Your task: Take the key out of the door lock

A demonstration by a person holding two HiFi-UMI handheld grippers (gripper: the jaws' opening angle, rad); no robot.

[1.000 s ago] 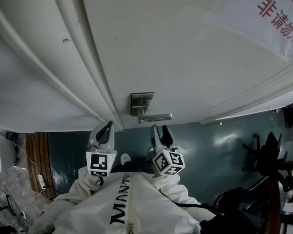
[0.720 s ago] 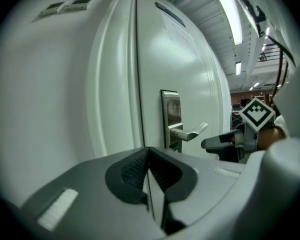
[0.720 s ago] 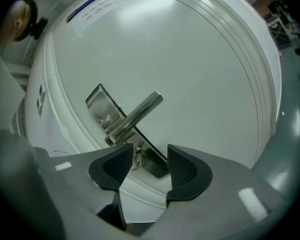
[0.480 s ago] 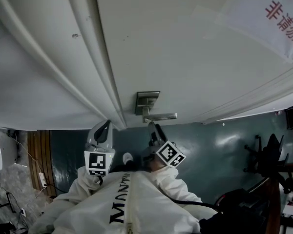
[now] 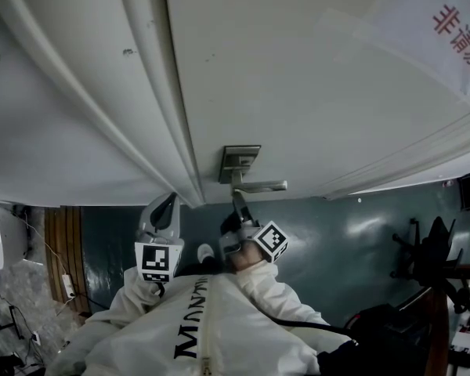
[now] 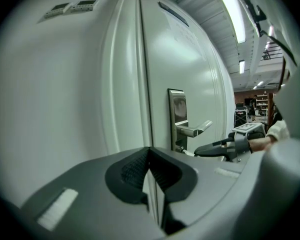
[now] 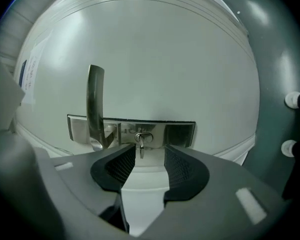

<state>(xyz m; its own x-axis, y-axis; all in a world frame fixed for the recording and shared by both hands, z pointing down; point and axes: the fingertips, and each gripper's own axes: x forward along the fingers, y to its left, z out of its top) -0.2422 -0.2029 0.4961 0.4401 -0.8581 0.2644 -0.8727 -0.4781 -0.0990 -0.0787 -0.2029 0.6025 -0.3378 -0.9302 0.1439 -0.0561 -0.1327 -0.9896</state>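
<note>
Key: small, thin metal key [image 7: 141,146] with a wire ring at its head, seated in the lock. It lies right at the tips of the right tongs, in the mouth of their gap and closer to one pad than the other.
Right tongs: the right tongs [image 7: 150,151] have just been closing, yet the jaws stand apart. The key is between their tips and neither pad presses on it.
Pads: black, cross-hatched rubber on grey moulded jaws.
Lock plate: a brushed-steel oblong [image 7: 180,132] directly ahead of the right tongs, with the key in it.
Lever handle: a rounded, polished bar [image 7: 96,99] on the same plate, off to one side of the right tongs' tips.
Left tongs: the left tongs [image 6: 149,151] are closed tip to tip and hold nothing. They hang well back from the plate, beside the door's edge.
Door: white, smooth and glossy [image 5: 298,92], with long moulded ridges.
Only the right gripper view: the key itself.
Only the left gripper view: the right tongs from the side, reaching in under the lever.
Only the head view: both tongs together, a paper sign [image 5: 446,22] with red characters, and the dark teal floor [image 5: 352,241].
</note>
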